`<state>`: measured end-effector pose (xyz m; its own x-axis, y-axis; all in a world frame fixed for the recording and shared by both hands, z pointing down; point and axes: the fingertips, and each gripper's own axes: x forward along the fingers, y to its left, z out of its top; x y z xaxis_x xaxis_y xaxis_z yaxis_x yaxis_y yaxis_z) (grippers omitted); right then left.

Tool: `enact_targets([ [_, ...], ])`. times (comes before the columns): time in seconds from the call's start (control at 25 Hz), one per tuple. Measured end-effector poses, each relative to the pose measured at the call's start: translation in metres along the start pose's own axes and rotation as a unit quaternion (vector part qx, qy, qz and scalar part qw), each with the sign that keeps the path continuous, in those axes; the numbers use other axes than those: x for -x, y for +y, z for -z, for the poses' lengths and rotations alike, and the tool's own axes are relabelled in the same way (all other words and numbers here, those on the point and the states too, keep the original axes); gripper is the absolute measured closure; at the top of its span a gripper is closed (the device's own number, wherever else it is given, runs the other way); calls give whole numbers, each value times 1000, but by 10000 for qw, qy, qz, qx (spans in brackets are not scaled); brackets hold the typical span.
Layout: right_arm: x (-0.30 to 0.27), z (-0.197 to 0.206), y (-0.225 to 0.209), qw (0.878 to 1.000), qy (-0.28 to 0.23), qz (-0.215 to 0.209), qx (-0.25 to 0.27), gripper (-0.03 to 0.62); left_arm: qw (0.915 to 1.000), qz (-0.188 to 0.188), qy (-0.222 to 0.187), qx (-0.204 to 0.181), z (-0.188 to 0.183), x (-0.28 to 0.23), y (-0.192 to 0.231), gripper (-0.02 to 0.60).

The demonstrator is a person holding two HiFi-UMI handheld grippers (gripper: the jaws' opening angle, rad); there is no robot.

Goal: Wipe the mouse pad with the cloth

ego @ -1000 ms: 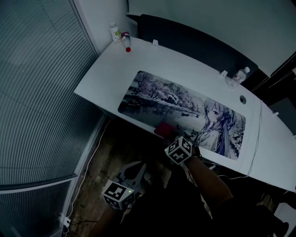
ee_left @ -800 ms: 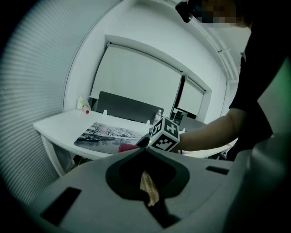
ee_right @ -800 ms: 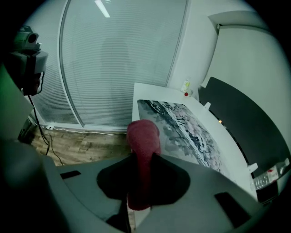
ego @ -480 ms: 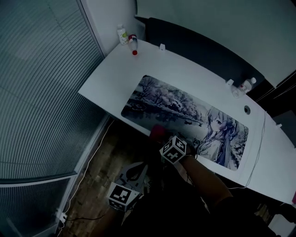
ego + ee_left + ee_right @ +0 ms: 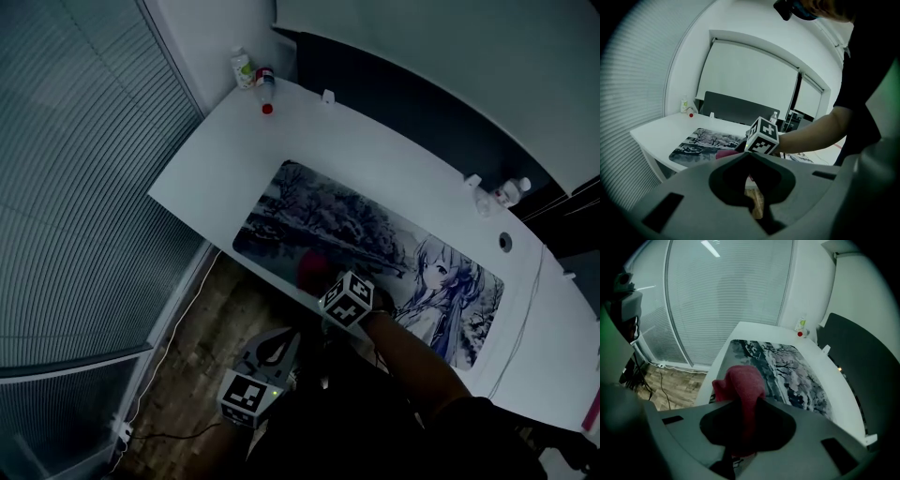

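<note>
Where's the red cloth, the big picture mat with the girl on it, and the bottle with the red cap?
cloth [image 5: 740, 380], right gripper view, on its bunched top above the jaws.
mouse pad [image 5: 337, 211], head view, on the snowy trees print.
bottle [image 5: 267, 109], head view, on its red cap.

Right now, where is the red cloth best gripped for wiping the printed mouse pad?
By its bunched ridge, from the near edge of the white desk, as the right gripper does: the red cloth humps up there, its loose end free at the edge of the printed mouse pad.
</note>
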<state>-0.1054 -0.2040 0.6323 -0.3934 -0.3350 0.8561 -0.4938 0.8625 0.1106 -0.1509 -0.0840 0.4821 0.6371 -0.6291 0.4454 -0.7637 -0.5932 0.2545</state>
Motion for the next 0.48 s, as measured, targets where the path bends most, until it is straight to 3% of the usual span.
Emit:
enact_targets([
  [0.48,-9,5,-101,9991,-9,261,-341,511,9993,117,348,48,-8,-49,-6,577],
])
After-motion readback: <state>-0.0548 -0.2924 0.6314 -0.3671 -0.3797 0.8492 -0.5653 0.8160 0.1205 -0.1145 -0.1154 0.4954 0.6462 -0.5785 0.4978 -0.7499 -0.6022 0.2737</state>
